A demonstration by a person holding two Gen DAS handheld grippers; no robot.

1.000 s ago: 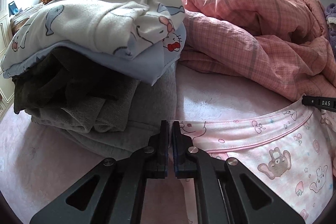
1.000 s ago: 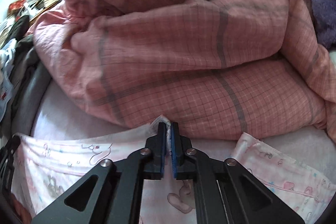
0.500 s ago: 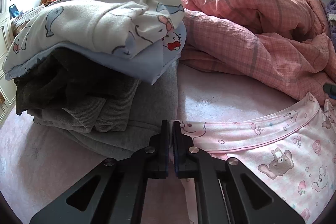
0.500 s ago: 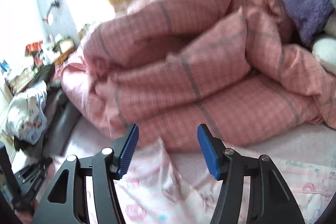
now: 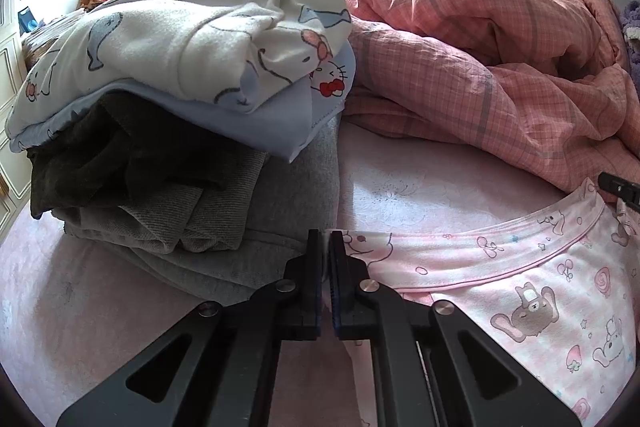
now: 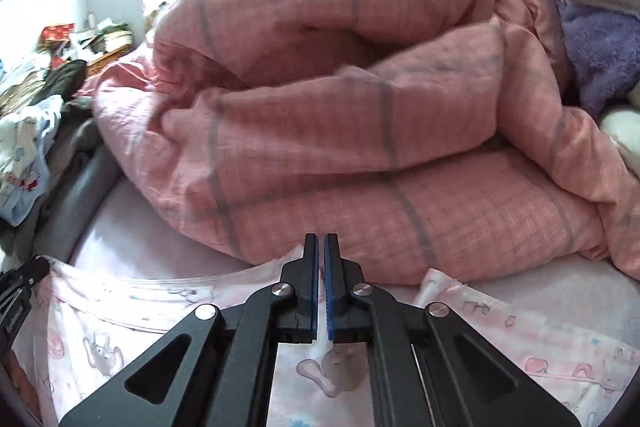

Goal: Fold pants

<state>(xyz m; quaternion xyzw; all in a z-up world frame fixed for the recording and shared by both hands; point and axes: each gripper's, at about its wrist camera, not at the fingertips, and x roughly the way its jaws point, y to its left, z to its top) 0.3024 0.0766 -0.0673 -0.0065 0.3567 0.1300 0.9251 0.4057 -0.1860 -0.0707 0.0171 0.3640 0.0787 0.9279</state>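
Jaws of the left gripper [image 5: 326, 239] are pressed narrow. The waistband corner of the pale pink pyjama pants printed with cartoon animals [image 5: 520, 287] runs right into their tips, so I judge them pinched on it. Jaws of the right gripper [image 6: 320, 241] are closed too, yet I see no cloth between the blue pads; the pants lie just beneath them.

The pants are spread on the pink bed sheet [image 5: 420, 187], with the waistband stretching from my left tips out to 3 o'clock. The pink checked quilt [image 6: 360, 147] is bunched at 12 o'clock, and the stack of folded clothes [image 5: 180, 107] sits at 10 o'clock, just beside my left tips.

To fold well, I should open the right jaws, take the far waistband corner squarely, and match its height to the left before lifting. Both corners should rise level and clear of the quilt, so no crease gets dragged in.
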